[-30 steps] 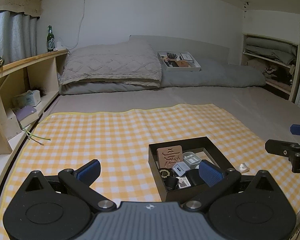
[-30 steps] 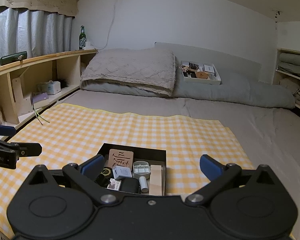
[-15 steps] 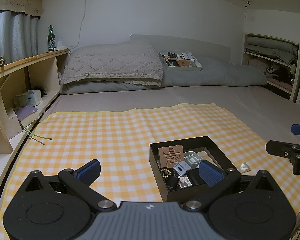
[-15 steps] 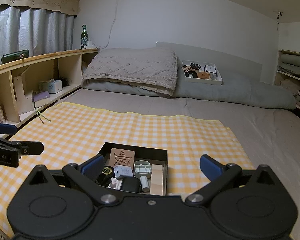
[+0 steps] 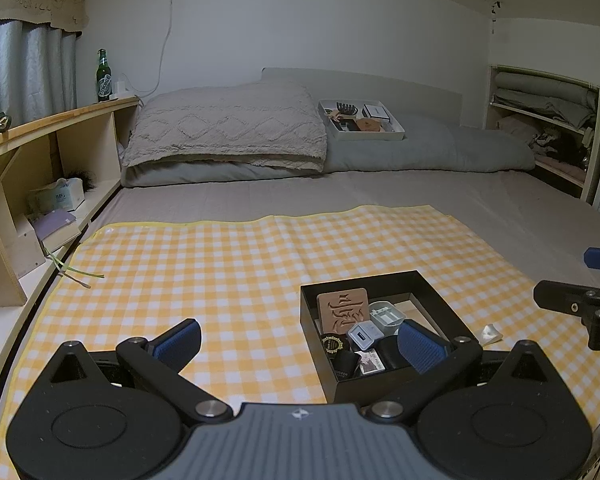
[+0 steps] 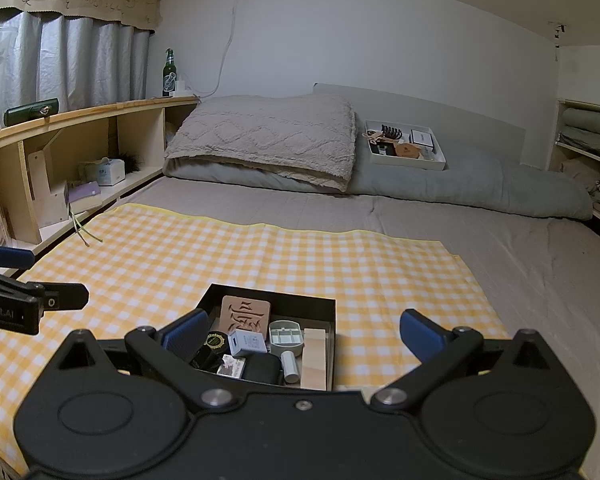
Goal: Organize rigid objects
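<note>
Left gripper (image 5: pixel 298 340): jaws spread, empty. Right gripper (image 6: pixel 302 330): jaws spread, empty. Black box (image 6: pixel 316 305) of small items sits on the checked cloth (image 6: pixel 180 256), at 12 o'clock between right jaws, 2 o'clock from left.

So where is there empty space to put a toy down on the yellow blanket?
The checked cloth is bare left of the black box and beyond it, up to the pillow. The black box is packed. A small clear scrap lies right of it.
</note>
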